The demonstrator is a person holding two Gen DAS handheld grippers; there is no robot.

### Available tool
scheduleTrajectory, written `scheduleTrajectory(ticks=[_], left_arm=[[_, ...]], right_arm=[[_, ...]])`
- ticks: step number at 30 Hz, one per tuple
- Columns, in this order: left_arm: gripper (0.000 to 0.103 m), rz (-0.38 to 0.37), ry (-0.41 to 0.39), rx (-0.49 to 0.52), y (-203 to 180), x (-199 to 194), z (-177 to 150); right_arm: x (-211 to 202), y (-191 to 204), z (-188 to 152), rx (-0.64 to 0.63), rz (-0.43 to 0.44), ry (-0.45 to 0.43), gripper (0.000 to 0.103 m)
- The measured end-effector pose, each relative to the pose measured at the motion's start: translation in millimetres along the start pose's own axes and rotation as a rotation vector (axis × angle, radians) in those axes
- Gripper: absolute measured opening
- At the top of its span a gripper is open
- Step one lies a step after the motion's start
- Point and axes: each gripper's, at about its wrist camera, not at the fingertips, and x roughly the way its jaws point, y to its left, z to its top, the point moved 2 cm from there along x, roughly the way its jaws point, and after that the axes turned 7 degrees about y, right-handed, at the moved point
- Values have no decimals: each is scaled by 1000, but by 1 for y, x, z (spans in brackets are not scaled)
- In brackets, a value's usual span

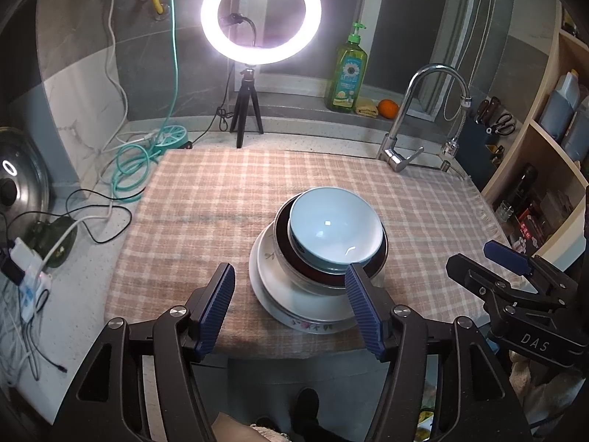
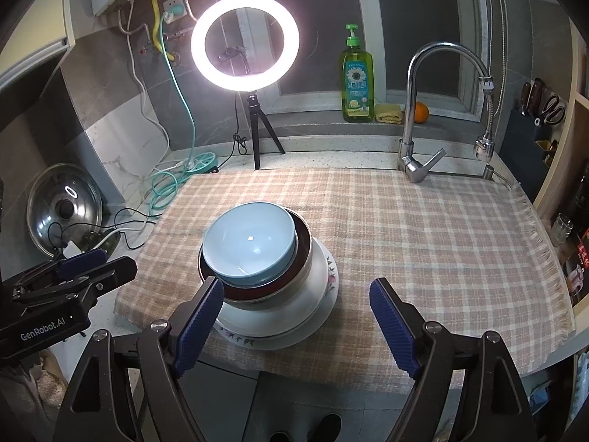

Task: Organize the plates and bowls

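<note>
1. At about nine o'clock in the right wrist view, the left hand-held gripper (image 2: 79, 263) sits off the cloth's left edge. In its own view the jaws stand spread, nothing between the pads. Its right finger overlaps the stack's near rim in that picture, but I cannot tell whether it touches.

2. Just left of centre, the stack stands on the checked cloth (image 2: 423, 228) that covers the counter. A flowered plate (image 2: 331, 280) is at the bottom, a plain white dish (image 1: 265, 258) nests on it, a dark-rimmed bowl (image 2: 303, 235) sits on that, and a pale blue bowl (image 2: 250, 243) lies on top — tilted slightly rather than seated flat.

3. Judging from that, the gathering looks done: every plate and bowl in sight is in the one pile, and no loose crockery shows elsewhere on the cloth.

4. What may be left — at most a nudge to level the blue bowl, which leans toward about seven o'clock in the right wrist view. It could slide if the pile is bumped.

5. At about five o'clock of the stack, the right hand-held gripper (image 2: 296, 328) hangs near the cloth's front edge, jaws wide apart and empty. Its left finger stands in front of the stack's near edge. Contact is not clear.

6. From twelve to three o'clock, the ring light (image 2: 244, 42), soap bottle (image 2: 357, 81) and tap (image 2: 416, 118) stand apart from the work.
</note>
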Motion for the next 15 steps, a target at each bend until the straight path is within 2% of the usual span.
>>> scheduleTrajectory(ticks=[15], left_arm=[[62, -8, -5, 13, 1, -2, 4]], right_arm=[[0, 2, 0, 6, -6, -1, 79]])
